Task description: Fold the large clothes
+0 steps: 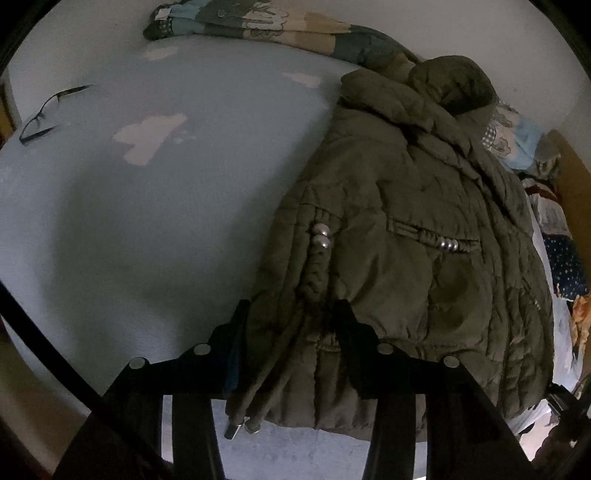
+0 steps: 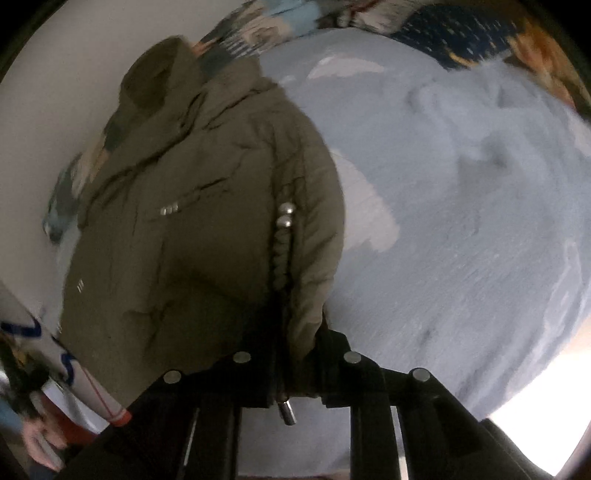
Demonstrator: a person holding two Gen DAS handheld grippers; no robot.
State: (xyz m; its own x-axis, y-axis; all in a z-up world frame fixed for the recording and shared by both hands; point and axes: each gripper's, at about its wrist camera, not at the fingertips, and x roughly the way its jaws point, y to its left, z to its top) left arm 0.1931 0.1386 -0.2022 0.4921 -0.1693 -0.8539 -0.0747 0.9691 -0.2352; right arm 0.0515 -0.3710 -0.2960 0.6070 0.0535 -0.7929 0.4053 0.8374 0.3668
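Observation:
An olive-green padded jacket with a hood, braided cords and silver beads lies on a pale blue bed sheet. My left gripper is shut on the jacket's lower hem, with the drawstrings hanging between the fingers. In the right wrist view the same jacket fills the left half. My right gripper is shut on the jacket's lower edge by the braided cord, and a metal cord tip hangs below it.
A pair of glasses lies on the sheet at far left. A patterned blanket is bunched along the wall behind the jacket. More patterned bedding lies at the far edge. A hand shows at the lower left.

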